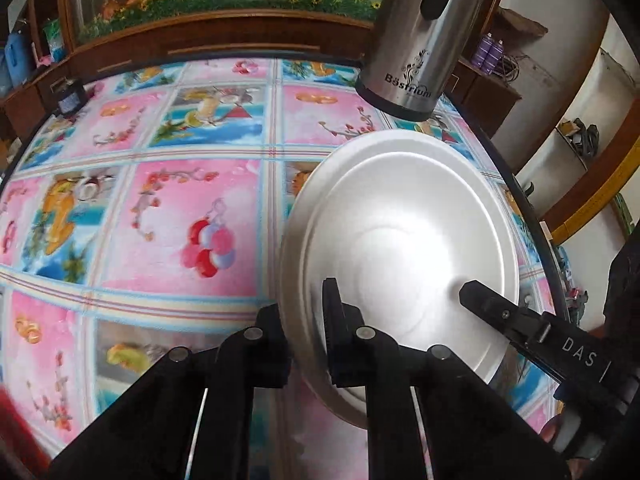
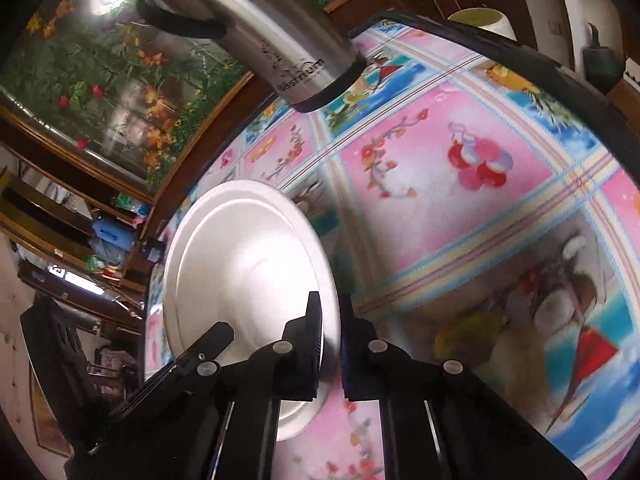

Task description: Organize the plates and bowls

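A shiny metal plate [image 1: 400,248] is held tilted above the table. My left gripper [image 1: 306,320] is shut on its near left rim, one finger on each side of the rim. My right gripper [image 2: 332,320] is shut on the opposite rim of the same plate [image 2: 240,264]. The right gripper's finger [image 1: 492,308] shows in the left wrist view over the plate's face. The left gripper's finger [image 2: 204,344] shows in the right wrist view at the plate's lower left.
A steel thermos jug [image 1: 420,40] stands at the table's far edge, also in the right wrist view [image 2: 272,40]. The round table has a pink and blue patterned cloth [image 1: 160,200]. A small dark jar [image 1: 70,96] sits far left. Wooden cabinets stand behind.
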Available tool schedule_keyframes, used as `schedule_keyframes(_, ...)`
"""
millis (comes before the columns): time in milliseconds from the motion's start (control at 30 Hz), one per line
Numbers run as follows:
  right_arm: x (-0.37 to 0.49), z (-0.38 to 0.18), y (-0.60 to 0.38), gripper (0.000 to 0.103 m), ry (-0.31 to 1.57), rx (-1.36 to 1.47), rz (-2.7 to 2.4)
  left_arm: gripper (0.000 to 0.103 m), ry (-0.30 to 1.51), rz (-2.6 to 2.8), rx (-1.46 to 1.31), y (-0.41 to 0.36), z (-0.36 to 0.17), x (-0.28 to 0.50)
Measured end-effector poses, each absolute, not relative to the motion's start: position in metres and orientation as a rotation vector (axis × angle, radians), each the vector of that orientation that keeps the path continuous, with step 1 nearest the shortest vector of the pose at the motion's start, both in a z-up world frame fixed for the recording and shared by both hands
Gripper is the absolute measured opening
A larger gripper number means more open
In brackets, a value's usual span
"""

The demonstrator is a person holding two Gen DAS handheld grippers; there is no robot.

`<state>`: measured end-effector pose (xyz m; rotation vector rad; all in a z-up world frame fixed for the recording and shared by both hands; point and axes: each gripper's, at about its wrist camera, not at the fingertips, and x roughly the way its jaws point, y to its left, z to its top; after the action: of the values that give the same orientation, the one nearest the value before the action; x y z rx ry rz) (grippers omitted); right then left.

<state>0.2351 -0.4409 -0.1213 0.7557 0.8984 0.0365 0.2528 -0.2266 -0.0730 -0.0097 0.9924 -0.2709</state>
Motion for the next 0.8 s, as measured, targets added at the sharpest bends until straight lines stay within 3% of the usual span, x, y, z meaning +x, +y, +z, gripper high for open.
schedule_keyframes(500, 0.155, -0.047, -0.331, 0.007, 0.792, 0.672, 0.242, 0.011, 0.717, -0.130, 0.010, -0.103, 0.014, 0.125)
schedule_keyframes(800, 0.123, -0.016, -0.213, 0.007, 0.784, 0.541, 0.376, 0.011, 0.638, -0.003, -0.012, 0.001, 0.031, 0.068)
